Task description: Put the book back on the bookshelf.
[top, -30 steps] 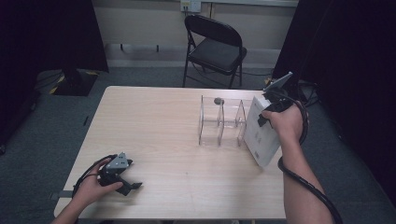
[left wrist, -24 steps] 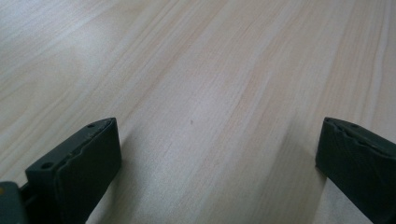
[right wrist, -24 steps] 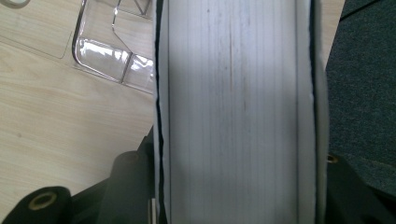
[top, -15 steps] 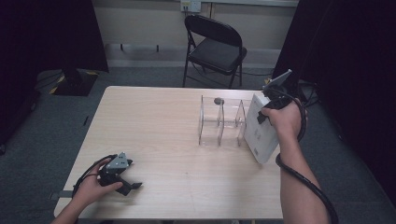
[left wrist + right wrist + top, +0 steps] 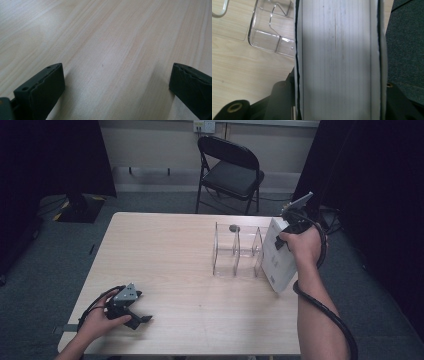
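Note:
A thick white book [image 5: 278, 262] hangs tilted over the table's right edge, right beside a clear acrylic rack [image 5: 236, 251] with upright dividers. My right gripper [image 5: 283, 239] is shut on the book's upper end, the person's hand wrapped around it. In the right gripper view the book's page edge [image 5: 337, 57] sits between the black jaws of that gripper [image 5: 339, 100], with the rack's base [image 5: 269, 30] below and to the left. My left gripper [image 5: 139, 318] rests on the wooden table [image 5: 165, 260] near the front left, open; its jaws [image 5: 117, 77] stand wide apart over bare wood.
A small dark object [image 5: 233, 227] lies just behind the rack. A black folding chair [image 5: 231, 170] stands beyond the table's far edge. Dark curtains hang at both sides. Grey carpet [image 5: 407, 37] lies beyond the right edge.
The book in my right gripper has shifted slightly up and toward the rack. The left gripper has not moved.

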